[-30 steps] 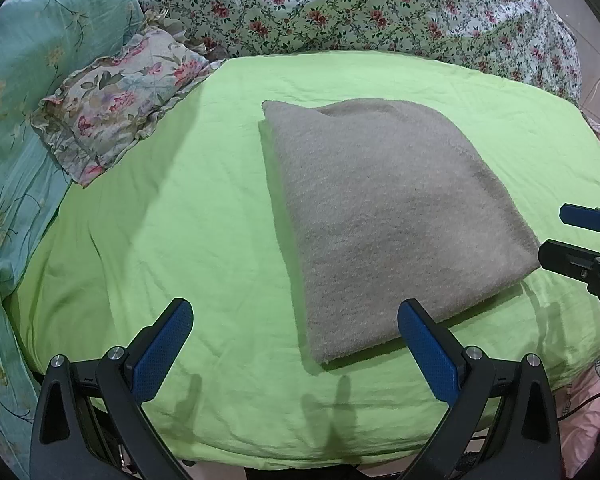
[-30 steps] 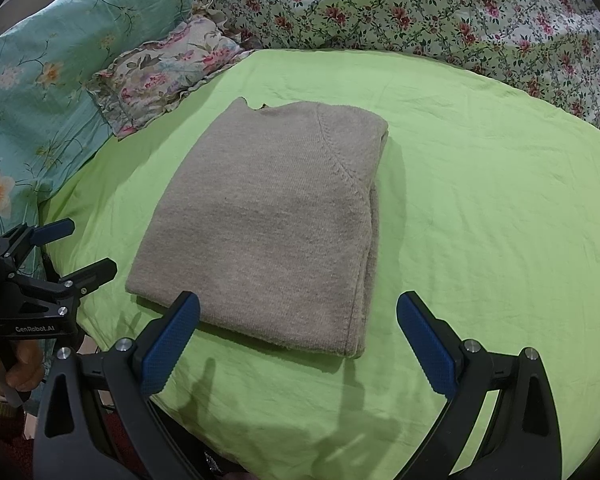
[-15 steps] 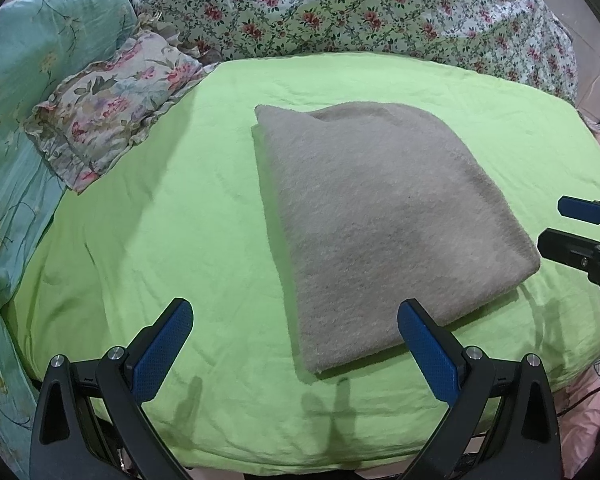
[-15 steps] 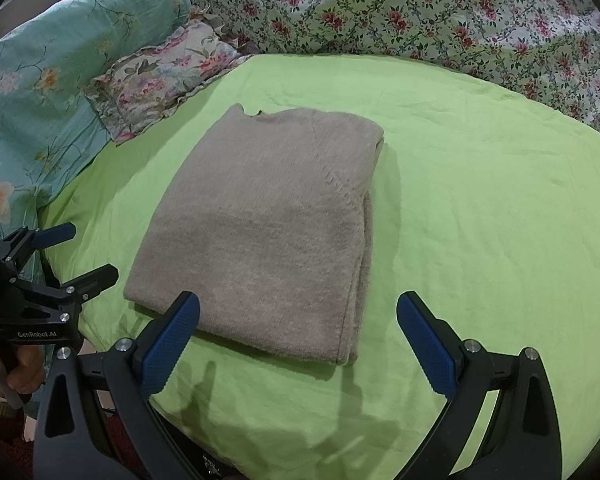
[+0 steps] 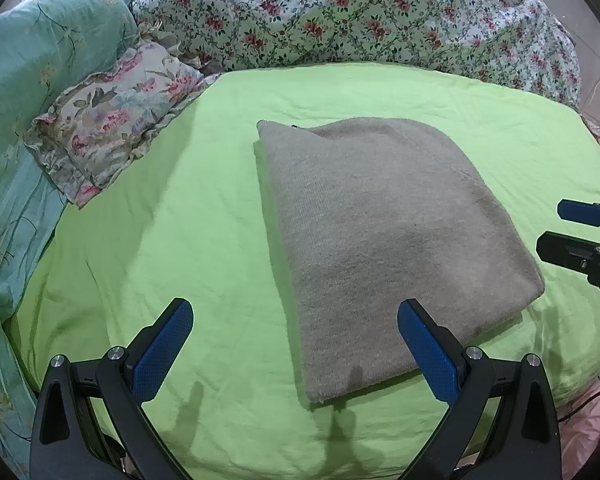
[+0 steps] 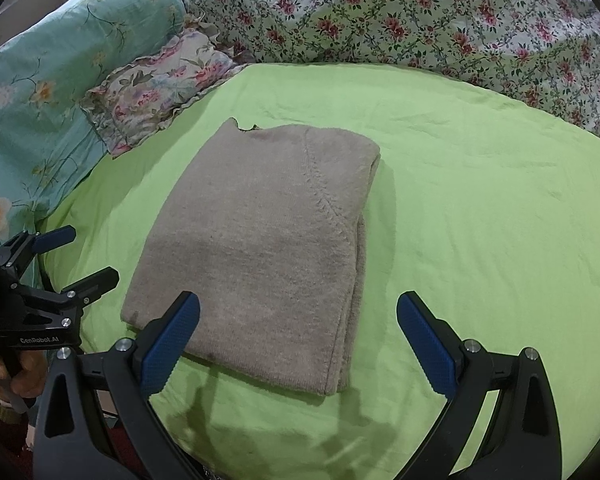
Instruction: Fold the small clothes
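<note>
A grey-beige knit sweater (image 5: 384, 236) lies folded into a flat rectangle on the green sheet (image 5: 180, 232); it also shows in the right wrist view (image 6: 260, 248). My left gripper (image 5: 296, 344) is open and empty, held above the sweater's near left corner. My right gripper (image 6: 298, 344) is open and empty, above the sweater's near right edge. The right gripper shows at the right edge of the left wrist view (image 5: 572, 232), and the left gripper at the left edge of the right wrist view (image 6: 68, 256).
A frilled floral pillow (image 5: 112, 112) lies at the far left of the sheet. A teal floral quilt (image 5: 24, 80) runs along the left side. A rose-patterned quilt (image 5: 360, 16) is piled along the back. The bed's near edge lies just below both grippers.
Both grippers have drawn back and up slightly from the sweater, so it appears a little farther away. The sweater has not moved.
</note>
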A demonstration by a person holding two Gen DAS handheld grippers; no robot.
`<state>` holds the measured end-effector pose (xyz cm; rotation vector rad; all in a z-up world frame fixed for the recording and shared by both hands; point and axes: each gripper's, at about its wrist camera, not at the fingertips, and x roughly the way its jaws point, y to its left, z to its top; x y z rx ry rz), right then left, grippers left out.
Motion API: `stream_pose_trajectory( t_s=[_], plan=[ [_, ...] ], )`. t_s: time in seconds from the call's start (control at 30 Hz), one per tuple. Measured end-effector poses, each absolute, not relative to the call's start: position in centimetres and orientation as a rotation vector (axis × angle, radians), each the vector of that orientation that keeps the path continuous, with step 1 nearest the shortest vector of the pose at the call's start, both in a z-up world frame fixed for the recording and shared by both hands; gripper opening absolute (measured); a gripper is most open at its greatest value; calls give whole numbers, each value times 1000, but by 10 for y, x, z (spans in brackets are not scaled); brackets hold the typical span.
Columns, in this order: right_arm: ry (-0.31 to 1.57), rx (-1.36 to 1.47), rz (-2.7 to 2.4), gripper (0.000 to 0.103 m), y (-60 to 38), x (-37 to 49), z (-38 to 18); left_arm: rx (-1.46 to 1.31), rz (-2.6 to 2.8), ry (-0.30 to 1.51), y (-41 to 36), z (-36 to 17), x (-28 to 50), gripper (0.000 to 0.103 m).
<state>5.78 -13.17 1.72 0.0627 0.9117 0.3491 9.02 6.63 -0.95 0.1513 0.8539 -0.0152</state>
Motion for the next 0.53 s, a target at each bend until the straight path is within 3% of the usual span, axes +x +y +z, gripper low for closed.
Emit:
stream_pose_trajectory(
  t_s=[0.53],
  plan=[
    [930, 74, 358, 99, -127, 72, 13, 115, 10, 866, 79, -9, 107, 102]
  ],
)
